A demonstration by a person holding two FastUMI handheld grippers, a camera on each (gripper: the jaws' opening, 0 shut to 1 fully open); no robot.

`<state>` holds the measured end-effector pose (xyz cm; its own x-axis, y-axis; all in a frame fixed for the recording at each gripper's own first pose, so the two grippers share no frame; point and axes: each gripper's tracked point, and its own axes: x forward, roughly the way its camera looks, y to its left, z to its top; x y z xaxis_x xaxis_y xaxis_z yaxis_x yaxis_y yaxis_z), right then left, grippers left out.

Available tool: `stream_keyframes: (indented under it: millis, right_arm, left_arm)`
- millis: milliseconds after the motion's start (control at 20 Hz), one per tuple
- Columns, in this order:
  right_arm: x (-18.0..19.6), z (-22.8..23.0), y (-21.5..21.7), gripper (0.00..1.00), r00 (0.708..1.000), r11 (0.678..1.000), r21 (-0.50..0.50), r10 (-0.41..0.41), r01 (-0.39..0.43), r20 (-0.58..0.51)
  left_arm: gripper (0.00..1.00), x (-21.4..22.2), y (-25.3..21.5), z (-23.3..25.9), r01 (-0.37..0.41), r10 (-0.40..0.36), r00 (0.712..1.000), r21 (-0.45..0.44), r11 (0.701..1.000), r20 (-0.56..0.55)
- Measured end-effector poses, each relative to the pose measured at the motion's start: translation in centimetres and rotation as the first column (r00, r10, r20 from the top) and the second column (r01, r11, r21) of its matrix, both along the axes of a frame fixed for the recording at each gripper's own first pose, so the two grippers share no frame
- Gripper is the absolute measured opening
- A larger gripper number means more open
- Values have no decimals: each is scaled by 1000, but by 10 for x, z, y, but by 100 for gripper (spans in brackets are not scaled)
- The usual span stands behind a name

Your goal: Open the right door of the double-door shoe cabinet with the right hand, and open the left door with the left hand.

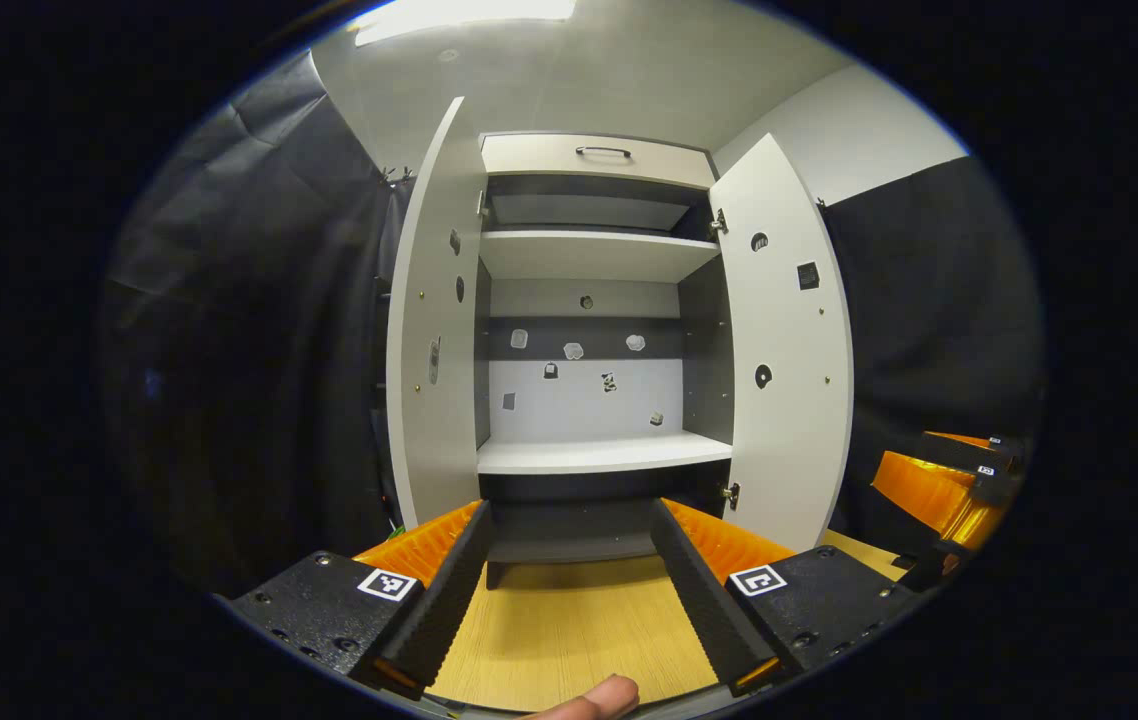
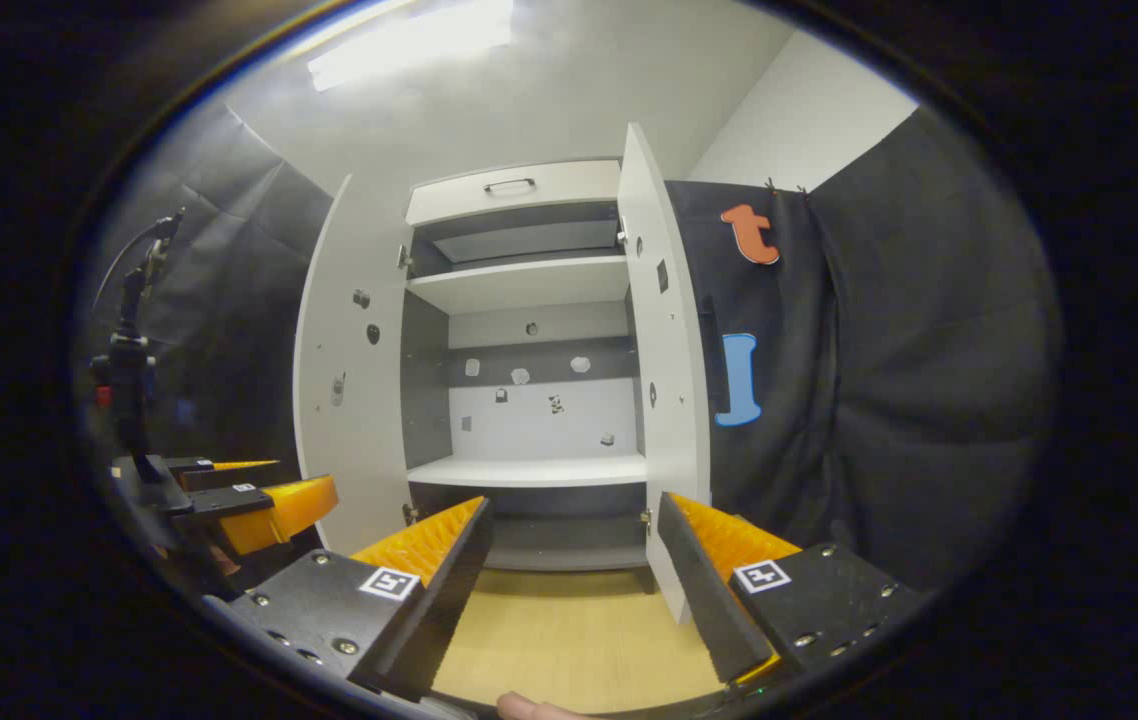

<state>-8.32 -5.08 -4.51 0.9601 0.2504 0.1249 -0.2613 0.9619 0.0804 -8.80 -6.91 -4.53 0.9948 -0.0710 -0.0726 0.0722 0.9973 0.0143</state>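
Shoe cabinet point(image 1: 594, 300) stands at the far end of the wooden floor point(image 1: 569, 620), left door point(image 1: 434, 340) and right door point(image 1: 784, 350) both swung wide open. Left claw point(image 1: 569, 585) and right claw point(image 2: 569, 585) hang near, each spread wide and empty.

The shoe cabinet point(image 1: 589, 300) stands directly on the pale wood-grain floor point(image 1: 569, 620).

- left gripper point(image 1: 569, 590): black ribbed fingers, orange backing, black screwed plates with square black-and-white markers
- right gripper point(image 2: 574, 590): same build
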Motion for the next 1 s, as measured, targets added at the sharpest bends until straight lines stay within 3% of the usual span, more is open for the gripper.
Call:
stream_keyframes:
  millis: [150, 200, 500, 1000]
  right_arm:
    - [1, -2, 1, 98, 1000, 1000, 1, 2, -2, -4]
    - [2, -4, 1, 94, 1000, 1000, 2, 2, -2, -8]
    - [4, -9, 7, 98, 1000, 1000, -2, 10, -10, -23]
    - [-7, 0, 9, 98, 1000, 1000, 8, 17, -17, 2]
  left_arm:
    - [98, 2, 6, 0, 2, -2, 1000, 13, 1000, 3]
    - [98, 3, 10, 0, -10, 10, 1000, 10, 1000, 7]
    - [98, 7, 22, -6, -37, 37, 999, -2, 999, -7]
    - [98, -3, 37, 22, -88, 92, 990, -42, 995, 106]
